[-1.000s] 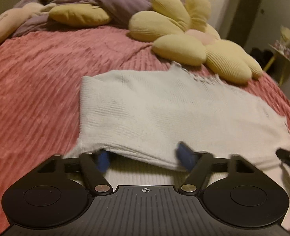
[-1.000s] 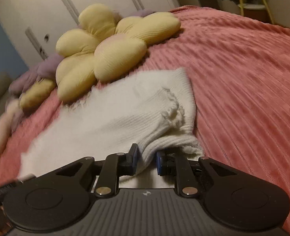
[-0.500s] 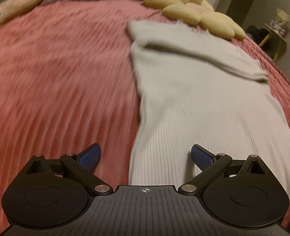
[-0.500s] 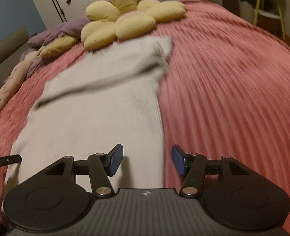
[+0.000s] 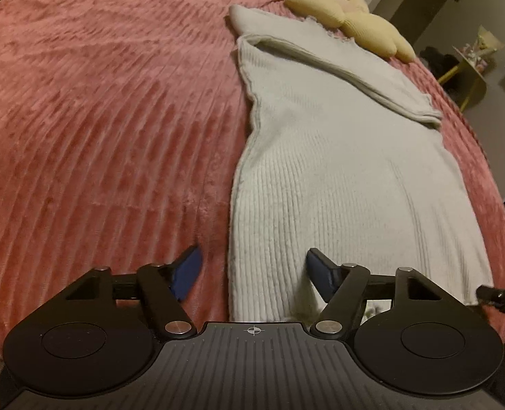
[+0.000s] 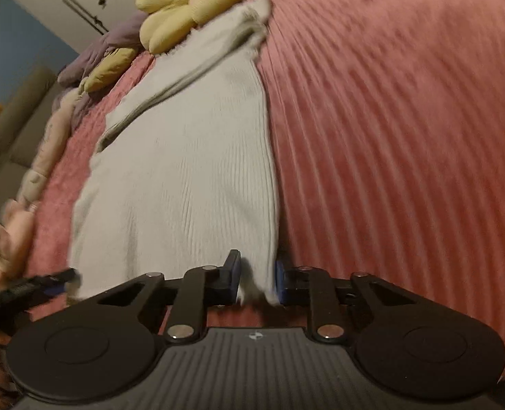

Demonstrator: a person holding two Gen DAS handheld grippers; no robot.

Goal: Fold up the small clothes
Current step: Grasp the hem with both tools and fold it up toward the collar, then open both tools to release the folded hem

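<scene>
- The white ribbed knit top (image 5: 337,171) lies lengthwise on the pink ribbed bedspread (image 5: 98,119), filling the centre-right of the left wrist view, its far end folded over.
- The right gripper (image 6: 255,282) has just been closing and pinches the top's near right corner.
- The left gripper (image 5: 250,276), jaws just narrowing, stands spread astride the near left edge, not pressing.
- A yellow flower cushion (image 5: 337,3) sits at upper right.

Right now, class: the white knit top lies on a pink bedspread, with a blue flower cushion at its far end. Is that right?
Not quite. The flower cushion is yellow, not blue, as the left wrist view shows. The white knit top does lie on the pink bedspread.
</scene>
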